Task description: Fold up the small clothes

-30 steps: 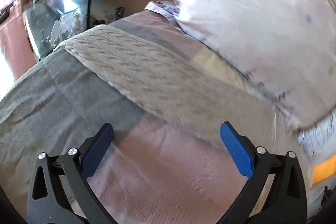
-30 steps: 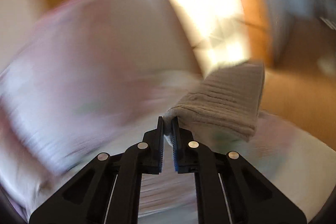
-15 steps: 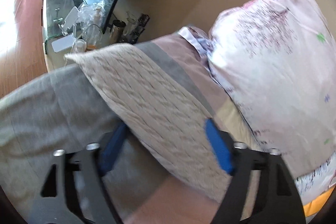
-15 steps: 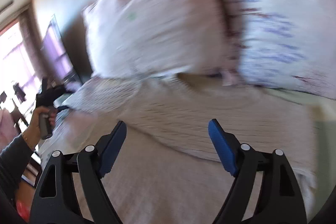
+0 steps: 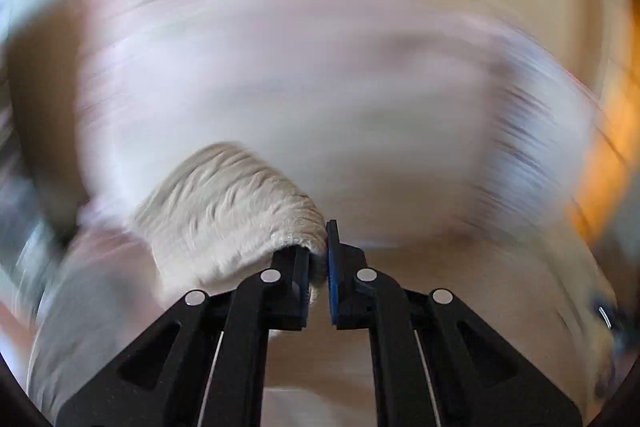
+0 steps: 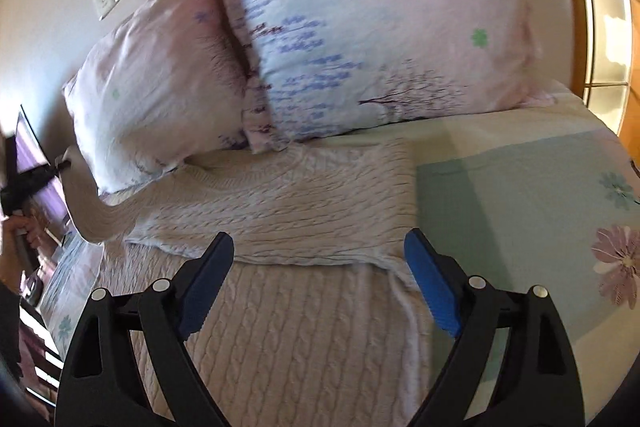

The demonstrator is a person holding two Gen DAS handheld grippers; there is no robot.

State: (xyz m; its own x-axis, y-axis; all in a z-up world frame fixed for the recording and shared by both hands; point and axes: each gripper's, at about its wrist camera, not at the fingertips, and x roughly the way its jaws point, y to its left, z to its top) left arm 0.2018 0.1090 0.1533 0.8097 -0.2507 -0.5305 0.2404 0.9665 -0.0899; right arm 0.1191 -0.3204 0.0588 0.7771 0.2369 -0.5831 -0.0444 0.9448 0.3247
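A cream cable-knit sweater (image 6: 280, 291) lies on the bed, its right sleeve (image 6: 304, 203) folded across the body. My right gripper (image 6: 316, 279) is open and empty just above the sweater's middle. My left gripper (image 5: 319, 259) is shut on the left sleeve (image 5: 224, 211) and holds it lifted; that view is heavily blurred. In the right wrist view the left gripper (image 6: 60, 163) shows at the far left with the sleeve (image 6: 92, 207) hanging up from the sweater.
Two floral pillows (image 6: 360, 39) (image 6: 160, 87) lean against the wall behind the sweater. The floral bedsheet (image 6: 520, 211) extends to the right. A wooden window frame (image 6: 600, 67) stands at the far right. Furniture (image 6: 28, 291) lies beyond the bed's left edge.
My left gripper has shut on the left sleeve and swung it upward. My right gripper, which let go of the right sleeve earlier, stays open over the sweater.
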